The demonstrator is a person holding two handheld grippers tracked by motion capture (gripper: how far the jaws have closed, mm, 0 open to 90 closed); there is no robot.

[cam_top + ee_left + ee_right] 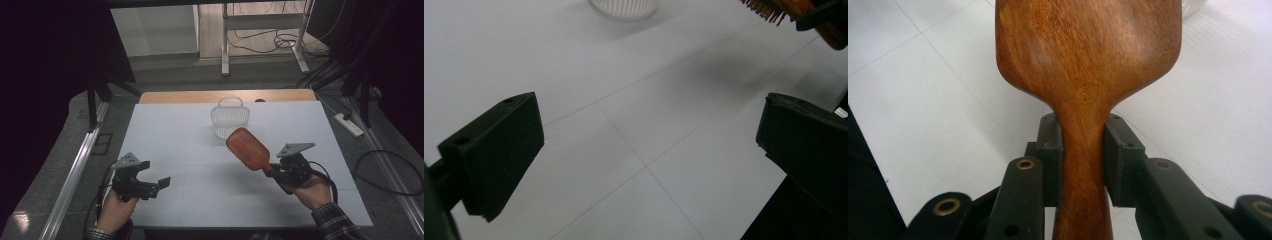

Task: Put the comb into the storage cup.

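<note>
A wooden paddle hairbrush (248, 149) is held above the white table (200, 200) by the right gripper (272, 171), its handle pinched between the two black jaws and its head raised toward the white wire basket (229, 116) at the table's far side. In the right gripper view, the smooth wooden back (1088, 55) is seen, with the pads (1050, 150) pressed against the handle's neck on either side. The bristles (769, 11), seemingly facing down, are caught in the left gripper view. The left gripper (159, 186) is held near the table's front edge, jaws spread wide, with nothing between them.
</note>
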